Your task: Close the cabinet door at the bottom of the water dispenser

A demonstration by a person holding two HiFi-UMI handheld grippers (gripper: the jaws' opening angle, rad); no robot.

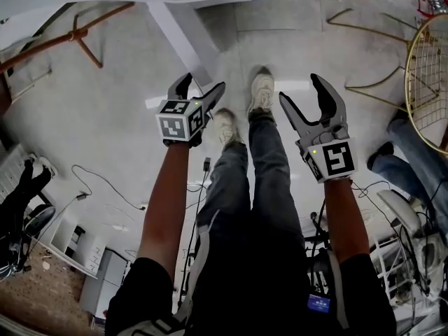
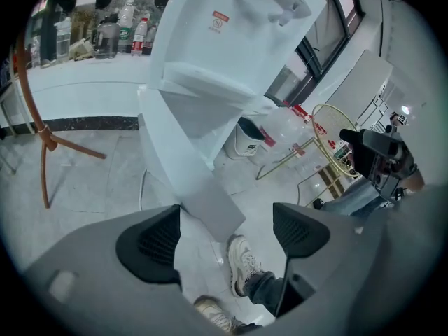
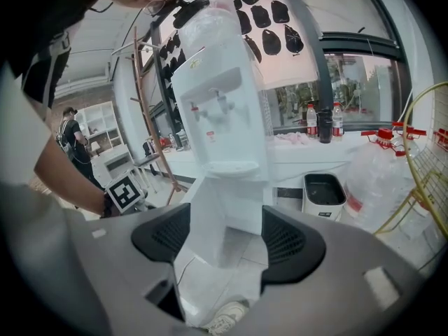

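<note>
While the person stands with legs planted, both bare forearms reach forward and slope down, the left forearm (image 1: 164, 201) and the right forearm (image 1: 344, 215) roughly parallel on either side of the knees. Each hand carries a gripper pointing at the floor ahead.

Beyond them stands the white water dispenser (image 3: 217, 110), with a clear bottle (image 3: 213, 26) upended on top. At its base the cabinet door (image 2: 192, 173) hangs open, swung out from the body towards the person.

From above, the left gripper (image 1: 201, 89) has its fingers spread, with nothing between them. The door's free edge lies just past its tips, and in the left gripper view the door's lower corner shows in the gap between the two dark ribbed pads (image 2: 150, 243), touching neither.

The right gripper (image 1: 302, 93) is also wide open and empty. It sits further from the door, towards the person's right foot, and the open cabinet shows through its gap from a distance.

By count there is one dispenser, one door, one bottle on top, two grippers, two pale shoes (image 1: 262, 89) on the tiles and two taps (image 3: 222, 102) on the dispenser's front.
</note>
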